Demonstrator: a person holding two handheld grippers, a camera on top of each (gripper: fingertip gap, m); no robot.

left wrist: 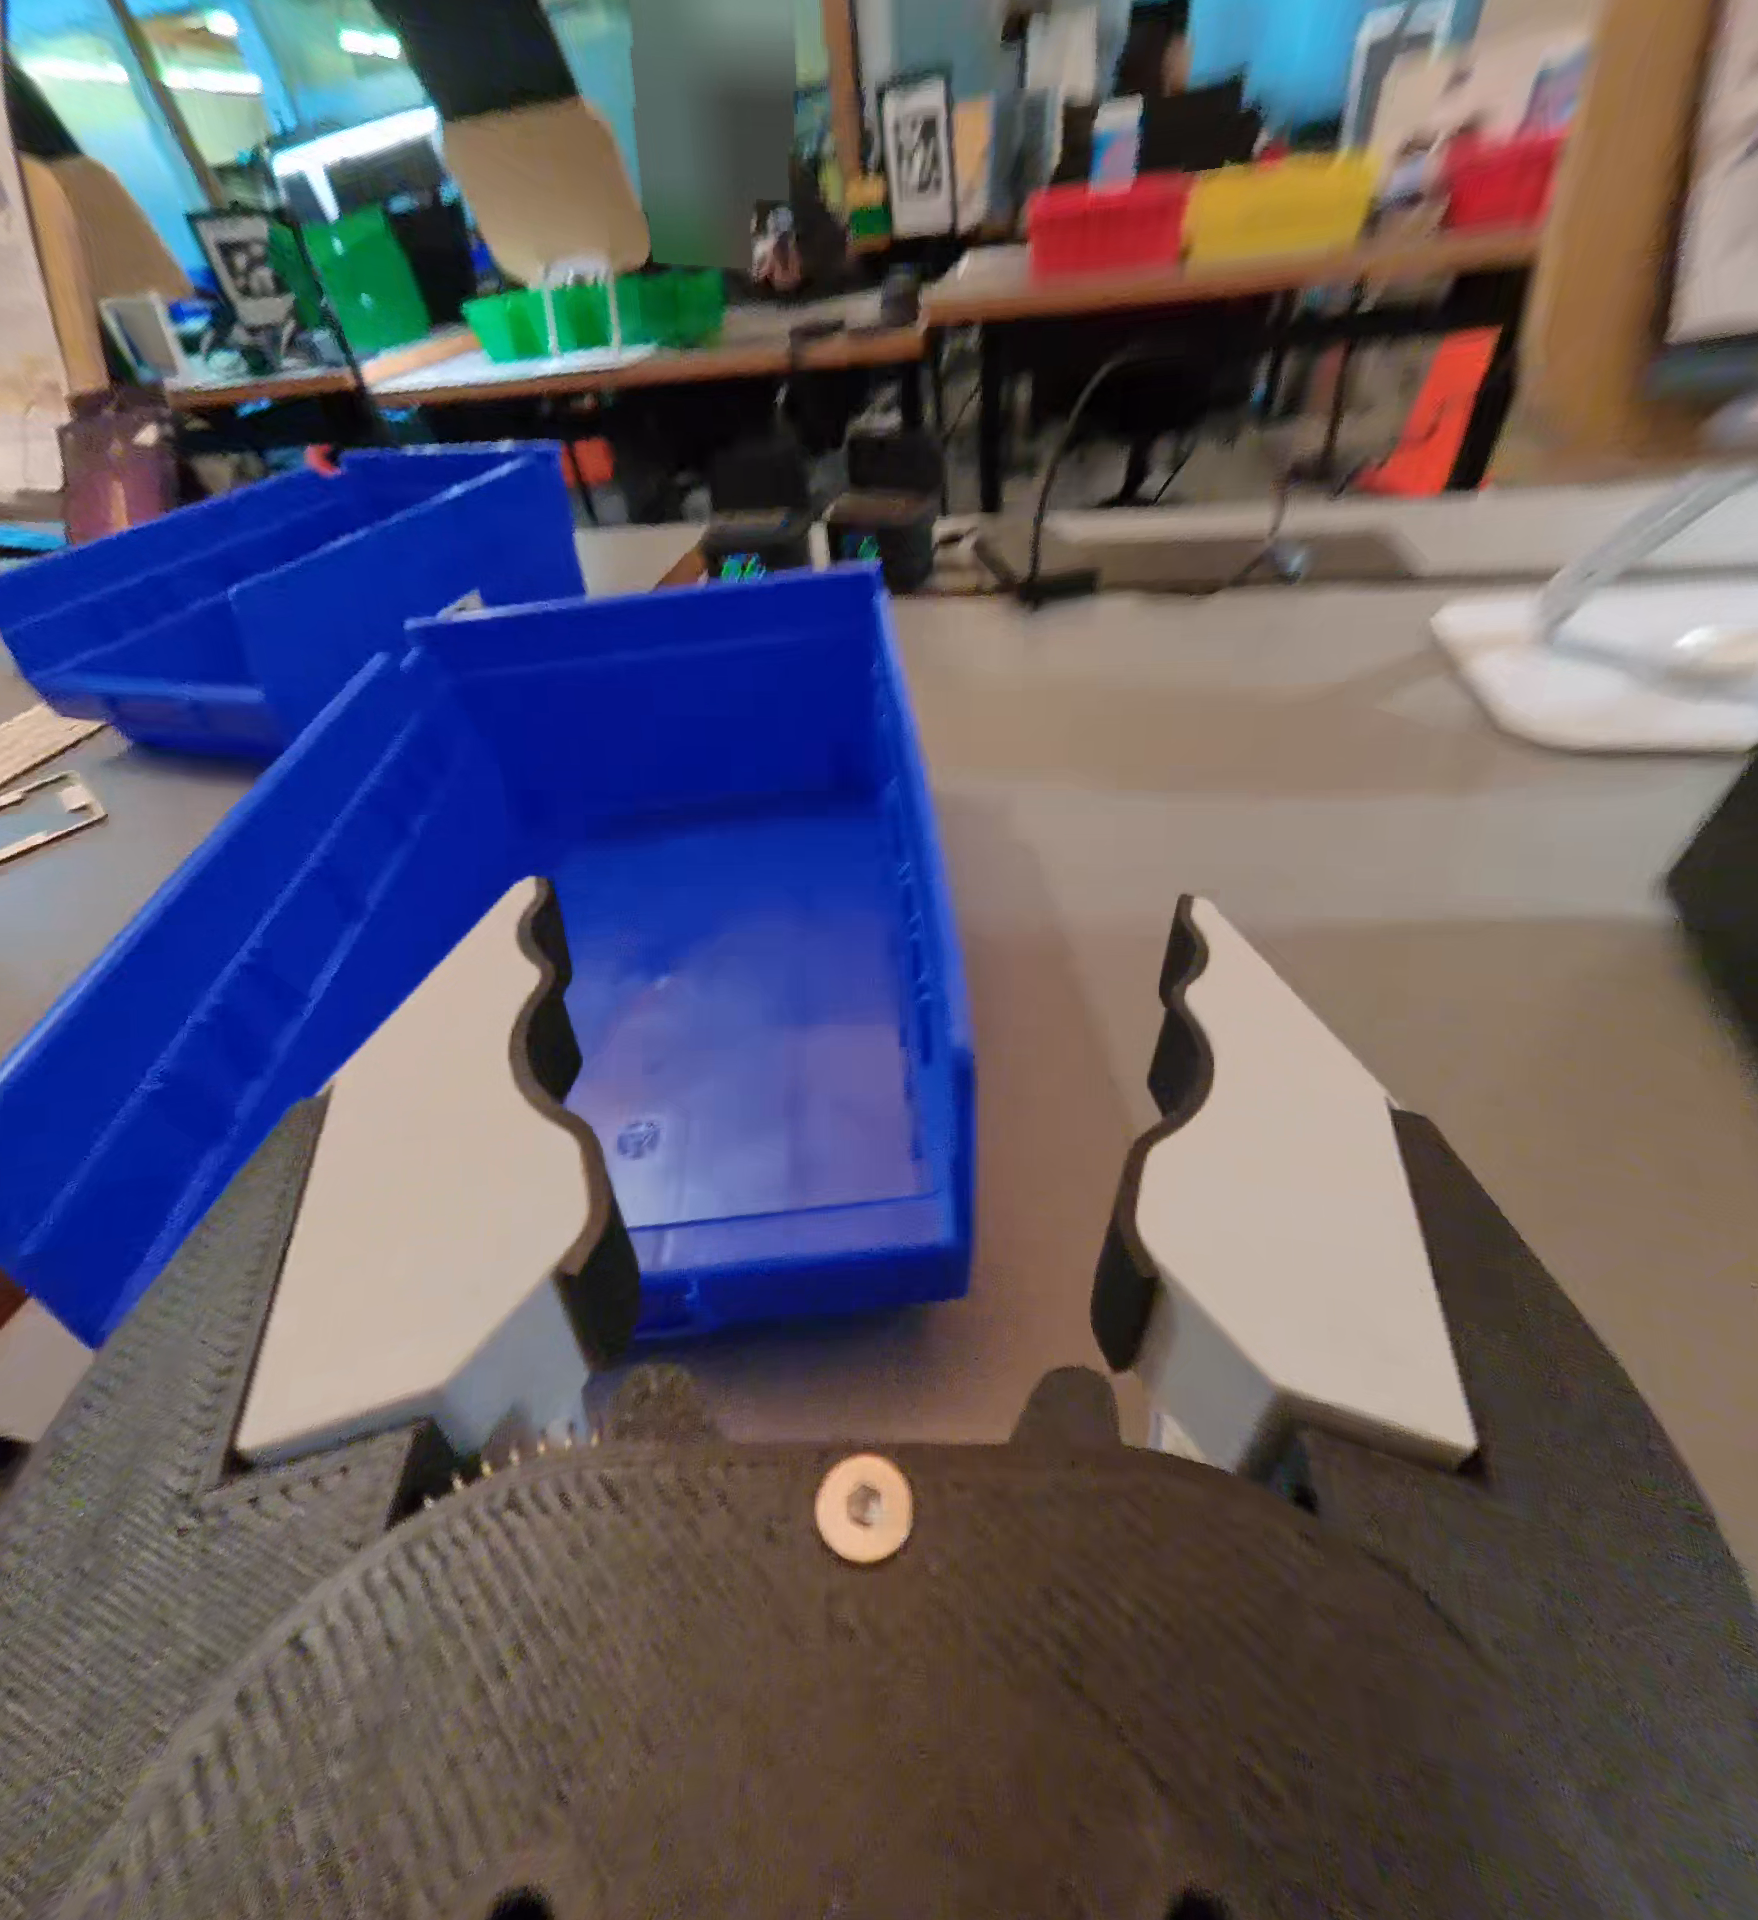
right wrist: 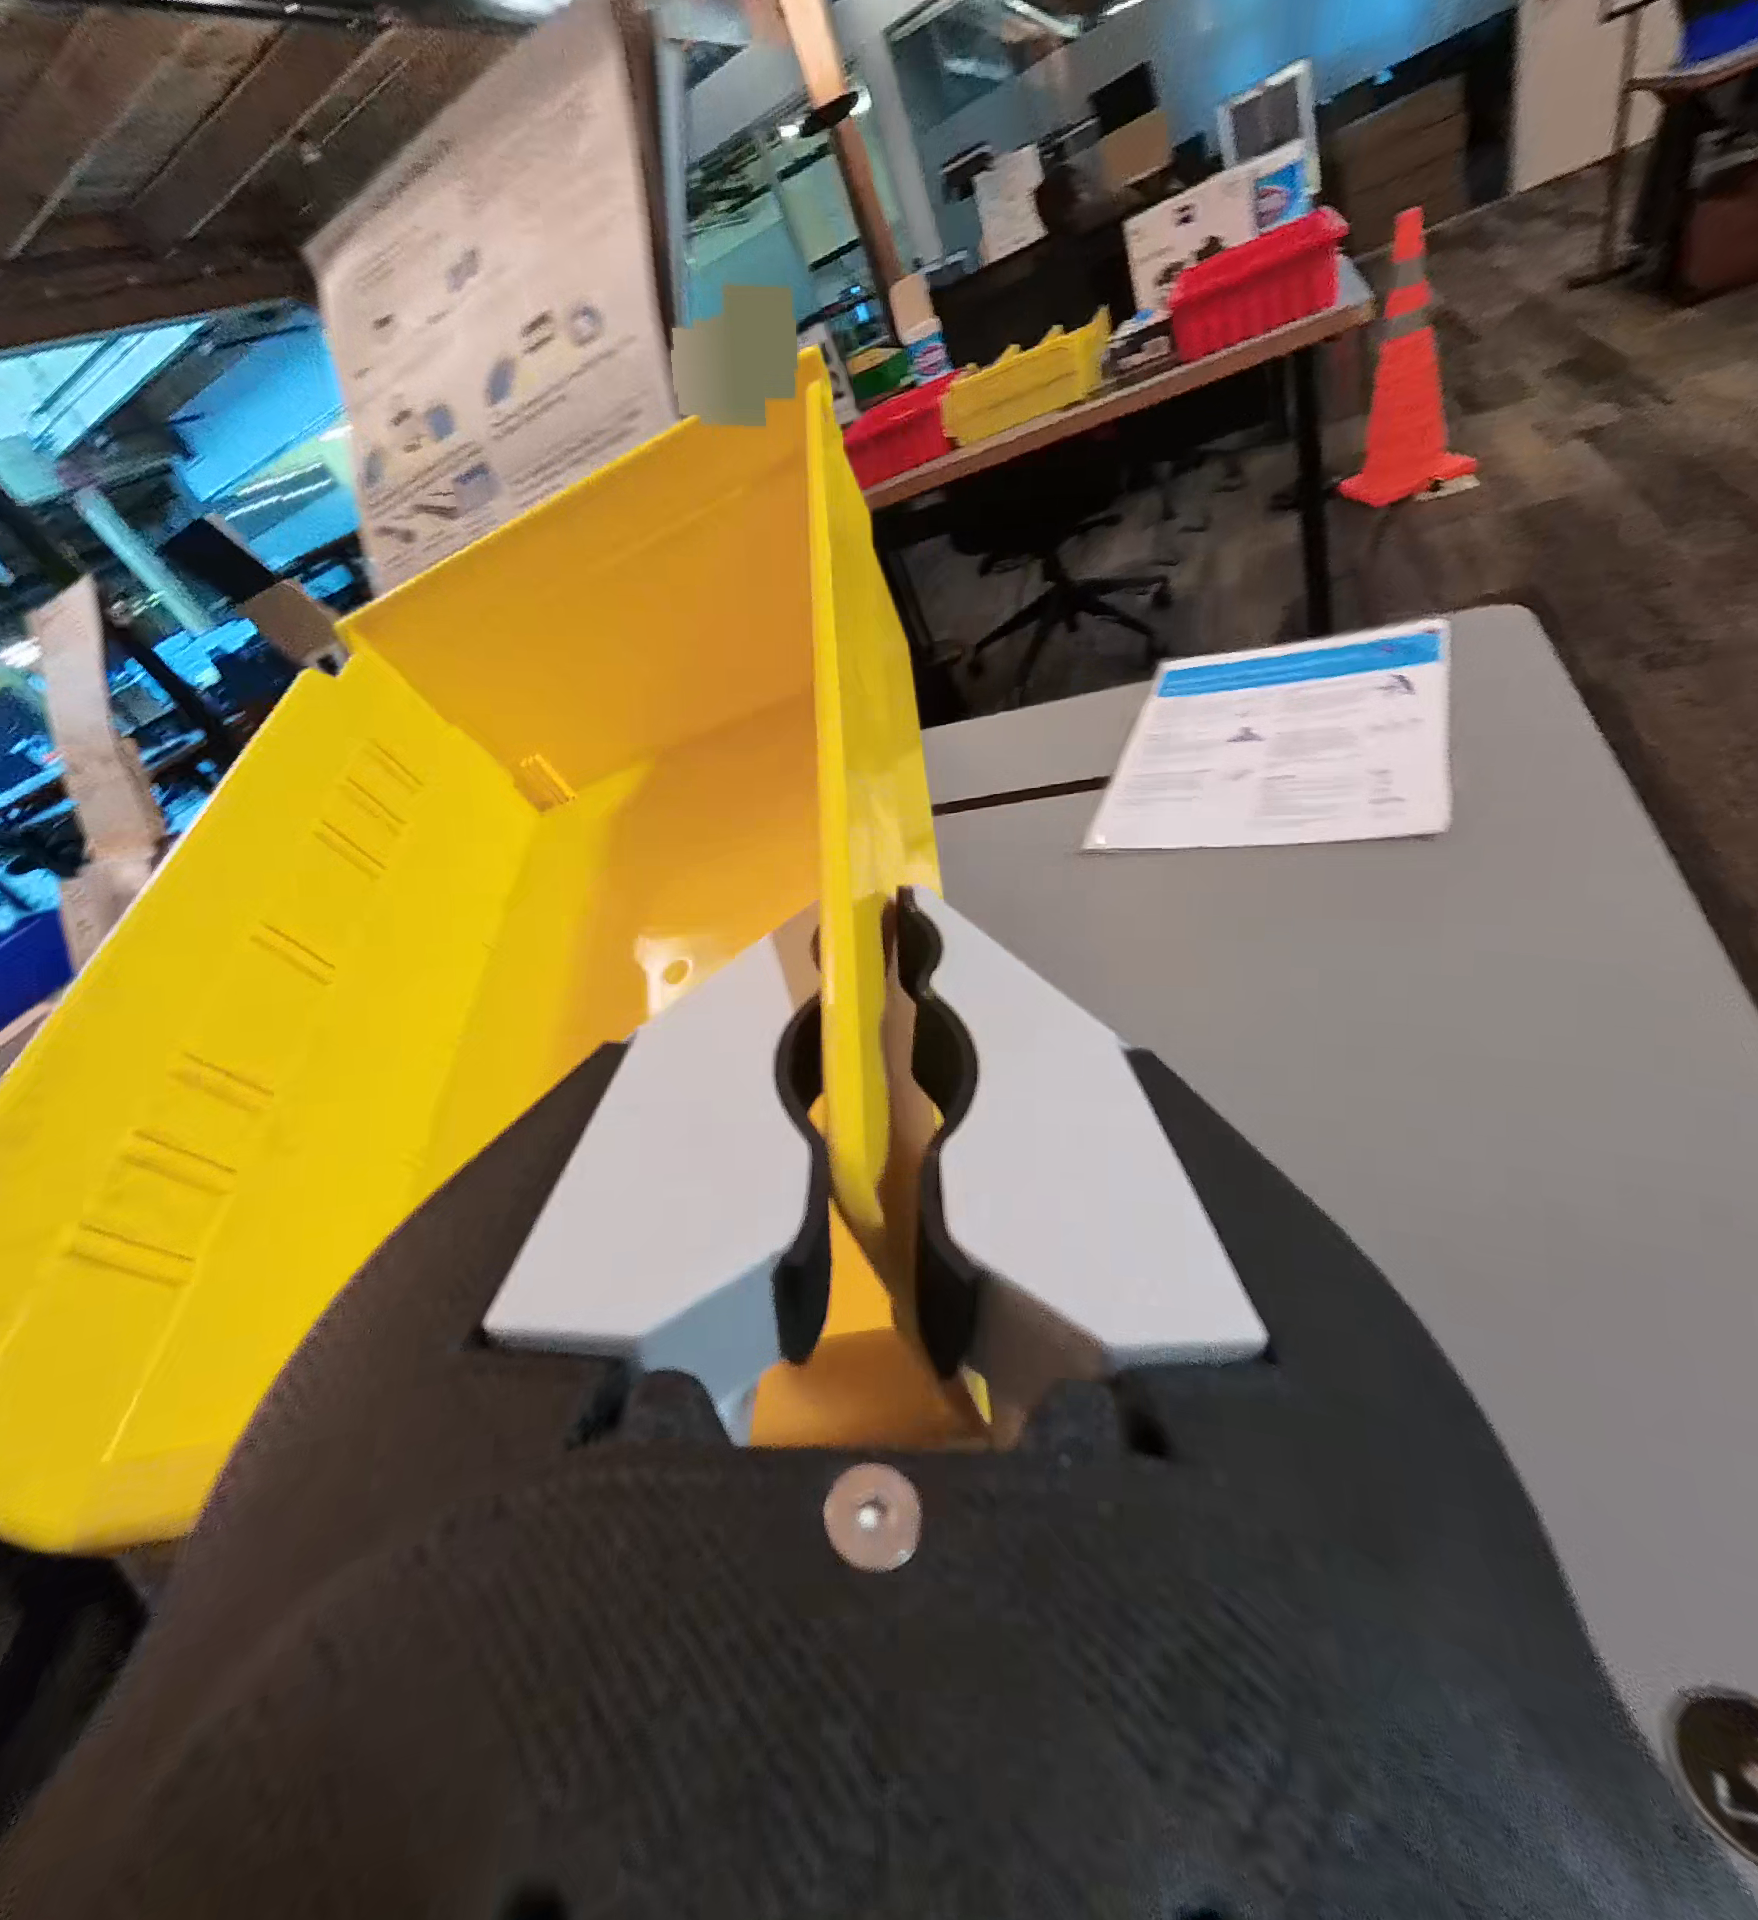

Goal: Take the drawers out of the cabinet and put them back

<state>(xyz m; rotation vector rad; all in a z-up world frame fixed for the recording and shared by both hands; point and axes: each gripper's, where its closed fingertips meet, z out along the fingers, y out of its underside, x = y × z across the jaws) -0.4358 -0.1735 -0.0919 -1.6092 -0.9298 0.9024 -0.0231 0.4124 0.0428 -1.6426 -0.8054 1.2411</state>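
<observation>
On the grey table: drawers out, none back in yet.

Left gripper (left wrist: 859,1091) hangs spread wide and empty over the nearest blue drawer (left wrist: 729,935), which sits on the table (left wrist: 1374,1039); two more blue drawers (left wrist: 262,603) lie beside it and behind. Right gripper (right wrist: 859,1122) is clamped on the side wall of a yellow drawer (right wrist: 335,987), carried tilted in the air beside the table's edge. Cabinet not clearly in view, so judging we're mid-task: removal largely done, reinsertion all left. Drawers are glossy moulded plastic bins, open-topped, thin walls with ribs and slots. Fingers have grey shells and wavy black pads.
</observation>
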